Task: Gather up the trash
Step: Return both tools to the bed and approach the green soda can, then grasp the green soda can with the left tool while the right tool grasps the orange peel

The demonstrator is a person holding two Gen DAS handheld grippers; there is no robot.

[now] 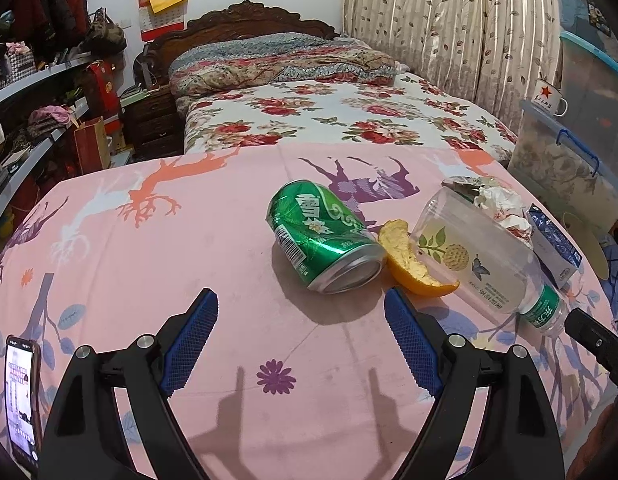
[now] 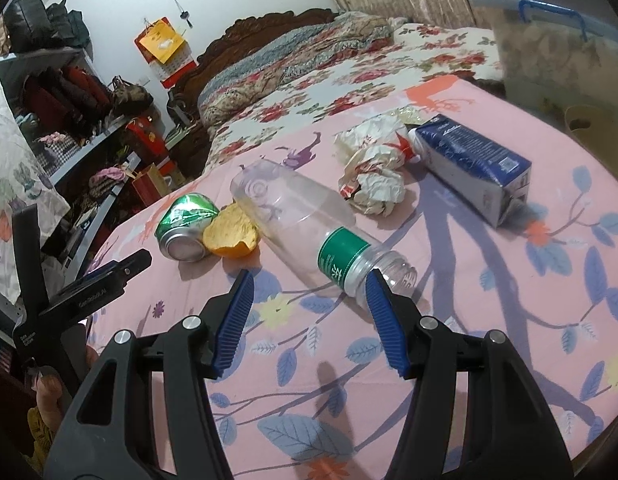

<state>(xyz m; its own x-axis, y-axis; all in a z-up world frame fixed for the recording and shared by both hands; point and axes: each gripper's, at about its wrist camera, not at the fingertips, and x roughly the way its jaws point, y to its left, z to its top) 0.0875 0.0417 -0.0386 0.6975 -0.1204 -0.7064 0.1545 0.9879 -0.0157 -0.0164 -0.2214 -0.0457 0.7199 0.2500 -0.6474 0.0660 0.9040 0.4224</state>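
— Trash lay at the frame's centre on the pink cloth (image 1: pixel 149 264): can (image 1: pixel 323 236), orange peel (image 1: pixel 413 264), bottle (image 2: pixel 305 220), crumpled paper (image 2: pixel 373 176), carton (image 2: pixel 473 164).
— And the grippers?
— Left gripper (image 1: pixel 301 312) wide, empty; right gripper (image 2: pixel 309 292) half-wide, empty, near the bottle's neck.

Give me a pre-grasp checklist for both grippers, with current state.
1. Left gripper open, empty: ok.
2. Right gripper open, empty: ok.
3. Green can ahead of left gripper, lying on its side: ok.
4. Orange peel clear of can: not ok, it rests against it.
5. Plastic bottle neck beside right fingertip; contact: cannot tell.
6. Trash bin in view: not ok.
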